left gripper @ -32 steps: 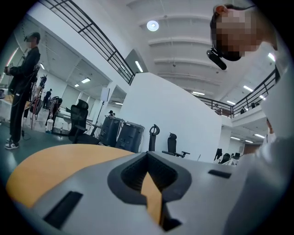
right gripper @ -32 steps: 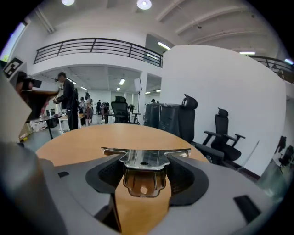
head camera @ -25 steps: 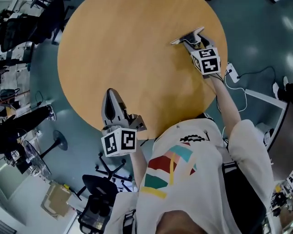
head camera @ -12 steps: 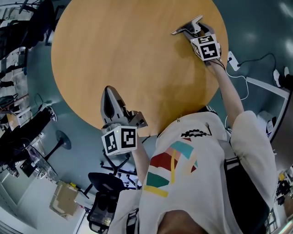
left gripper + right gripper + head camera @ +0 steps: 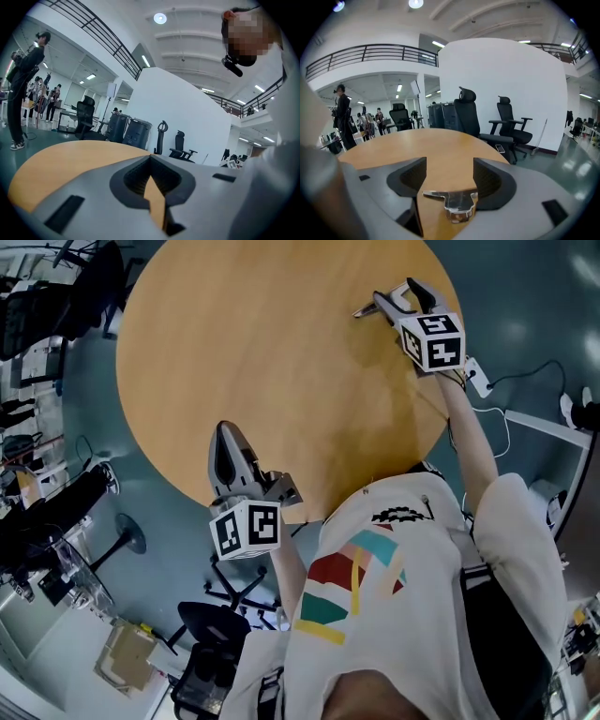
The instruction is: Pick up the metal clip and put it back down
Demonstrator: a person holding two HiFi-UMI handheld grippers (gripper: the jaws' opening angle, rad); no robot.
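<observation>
One silvery metal clip [image 5: 452, 201] sits pinched crosswise in the grey right gripper [image 5: 450, 174], over the far right part of the round wooden table [image 5: 272, 352]. The grey left gripper [image 5: 151, 161], jaws pressed together, holds nothing at the table's near edge.

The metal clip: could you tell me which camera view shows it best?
The right gripper view: the metal clip spans the gap between the jaws, its shape clear. The head view shows only a silver sliver at the right gripper; the left gripper view shows none.

Round wooden table [image 5: 272, 371]; black office chairs [image 5: 469, 117] beyond; white block [image 5: 476, 378], possibly power strip, on floor.
</observation>
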